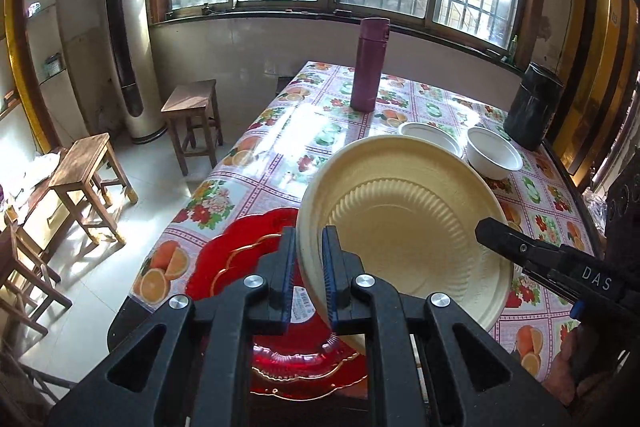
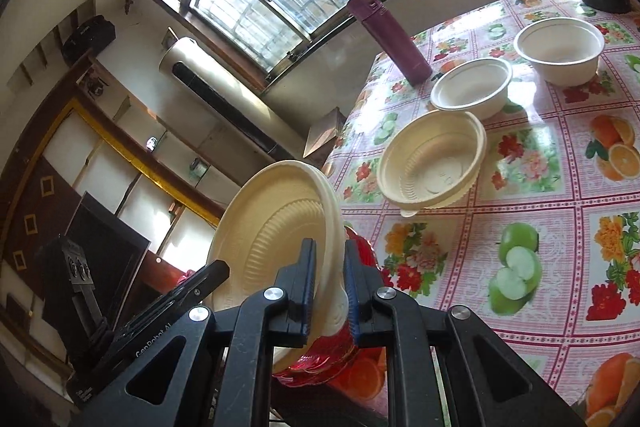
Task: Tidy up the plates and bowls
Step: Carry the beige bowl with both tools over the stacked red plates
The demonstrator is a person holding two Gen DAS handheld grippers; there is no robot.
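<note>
Both grippers clamp the same cream plate (image 1: 408,227), and the coming move turns on how that plate sits over the red plates (image 1: 240,259) below it. The left gripper (image 1: 310,267) has its fingers clenched on the plate's near-left rim, and the right gripper (image 2: 328,283) has its fingers clenched on the opposite rim; in the left wrist view the right gripper's tip reaches in over the plate's right edge. The plate is held in the air, tilted steeply, with its ribbed inner face turned up and toward the left camera. It hangs above and just to the window side of the red plates, which lie stacked at the near edge of the bench (image 2: 540,195), one of them bearing a price sticker. Neither hand is nearer than the other, since both grip it; the judgement is that the plate must be levelled and brought either down onto the red stack or away from it, and the tilt is what needs correcting first. Beyond the red plates, toward the window, a cream bowl (image 2: 432,163) sits empty on the bench, and further on stand two white bowls (image 2: 472,87), also empty, just beside one another. A purple flask (image 2: 388,35) stands past them, and a black canister (image 1: 532,107) sits at the far right corner of the bench.
</note>
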